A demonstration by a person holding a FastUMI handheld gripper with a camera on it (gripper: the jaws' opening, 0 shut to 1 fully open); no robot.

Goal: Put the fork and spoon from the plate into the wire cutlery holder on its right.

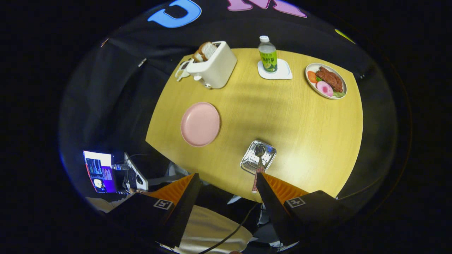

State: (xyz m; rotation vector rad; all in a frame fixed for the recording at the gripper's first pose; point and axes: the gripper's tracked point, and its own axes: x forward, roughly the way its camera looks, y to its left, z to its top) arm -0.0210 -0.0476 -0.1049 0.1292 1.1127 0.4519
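Looks basically done: the pink plate (200, 124) near the tabletop's left edge is bare, and the wire cutlery holder (258, 157) by the near edge has a checkered-handled utensil (256, 174) sticking out. Fork or spoon? Too small to tell, and a second piece can't be made out. The gripper (226, 183) hovers above, jaws wide apart, holding nothing.

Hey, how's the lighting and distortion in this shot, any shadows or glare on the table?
Gripper view: strong fisheye bend curves the table edges; a broad soft shadow runs across the wood beyond the pink plate; the metal cutlery holder glints just ahead of the open claw; focus is sharp.
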